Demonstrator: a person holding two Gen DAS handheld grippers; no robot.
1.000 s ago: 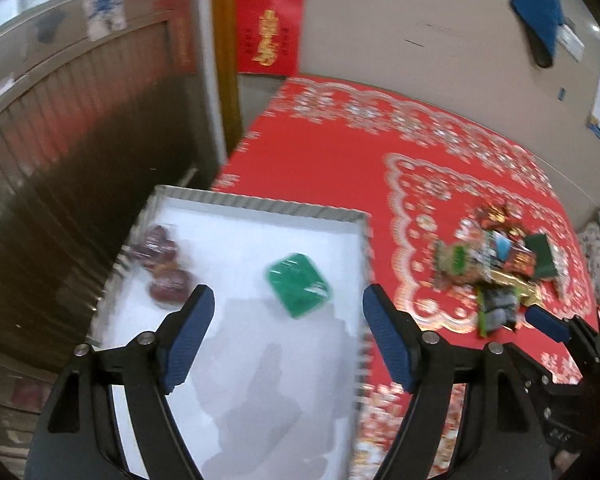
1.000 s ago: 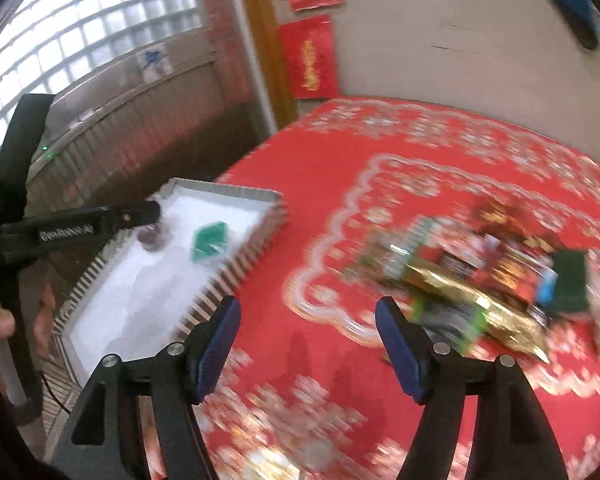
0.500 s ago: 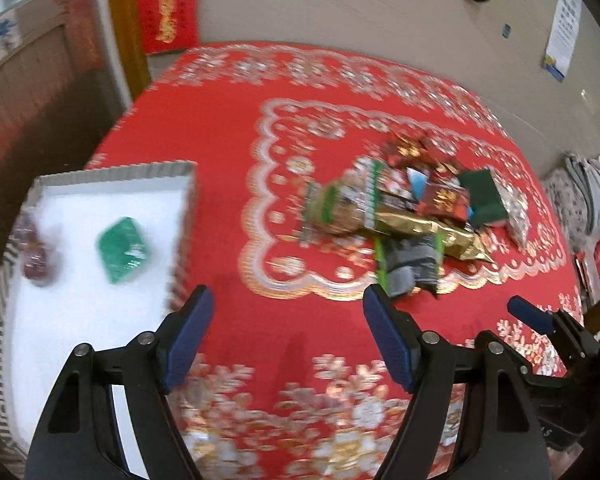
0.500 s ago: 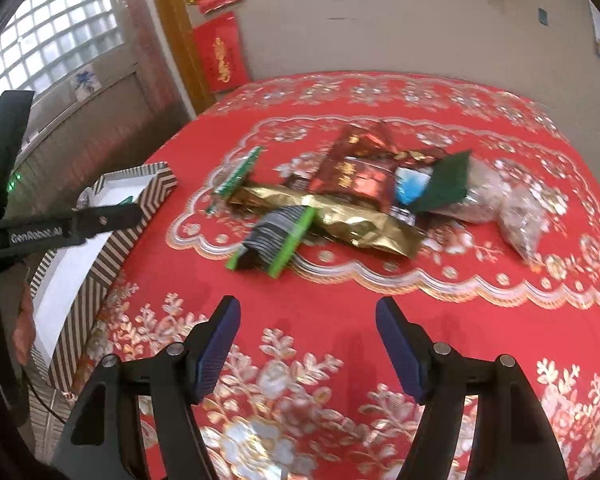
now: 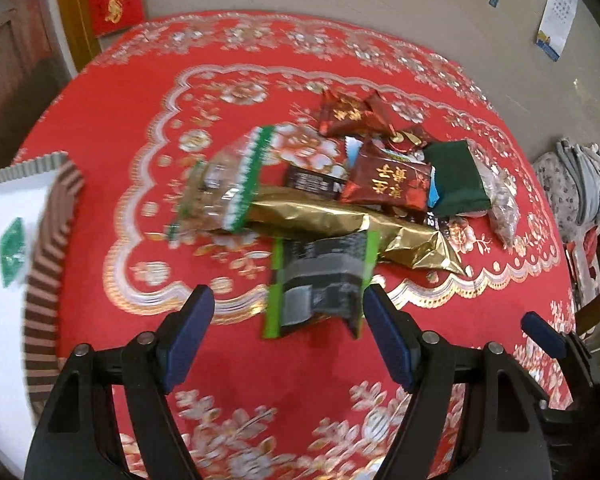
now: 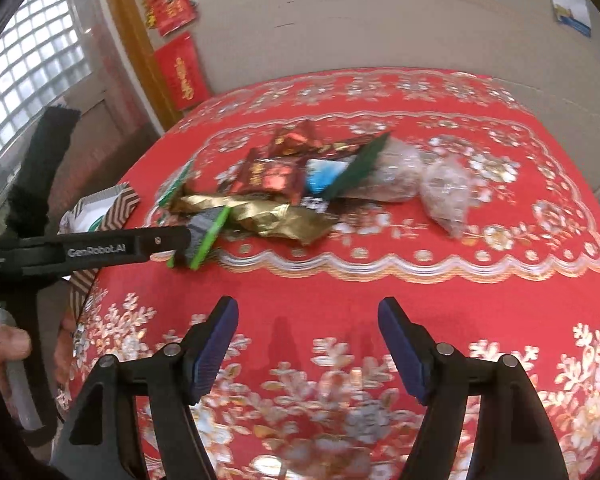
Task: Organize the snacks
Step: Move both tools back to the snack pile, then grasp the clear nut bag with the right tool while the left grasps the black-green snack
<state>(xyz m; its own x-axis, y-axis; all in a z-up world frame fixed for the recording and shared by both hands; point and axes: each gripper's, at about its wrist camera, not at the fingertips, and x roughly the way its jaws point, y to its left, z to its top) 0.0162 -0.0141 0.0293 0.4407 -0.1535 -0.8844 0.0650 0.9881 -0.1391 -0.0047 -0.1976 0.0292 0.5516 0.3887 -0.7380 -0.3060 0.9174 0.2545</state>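
- The surface (image 5: pixel 112 92) is a round table under a red cloth with silver and gold flower borders; one heap of snacks lies around its middle, and one tray sits at its left edge.
- The left gripper (image 5: pixel 288 334) points steeply down at the near side of the heap. Its jaws stand open with nothing held; the bottom end of the black packet lies between the blue pads without touching them. In the right wrist view this gripper reaches in from the left, with part of a hand (image 6: pixel 4 346) on its handle.
- The right gripper (image 6: pixel 306 346) points down at bare cloth nearer the front edge, well short of the heap. Its jaws are open and have just been opening a little further, with nothing between them.
- The tray (image 5: pixel 46 240) has a ridged brown-striped wall and a white floor; one green packet (image 5: pixel 12 246) lies in it.
- In the heap, by size:
  - one long gold foil bag (image 5: pixel 340 228), lying across the pile;
  - one black packet with green edges (image 5: pixel 320 284), nearest the left gripper and overlapping the gold bag;
  - one clear bag with a green and white strip (image 5: pixel 224 188), on the tray side, blurred;
  - two clear bags of brownish pieces (image 6: pixel 446 194), towards the right edge;
  - one dark green packet (image 5: pixel 456 184);
  - red packets with gold print (image 5: pixel 388 182), at least two; the farther ones overlap too much to count.
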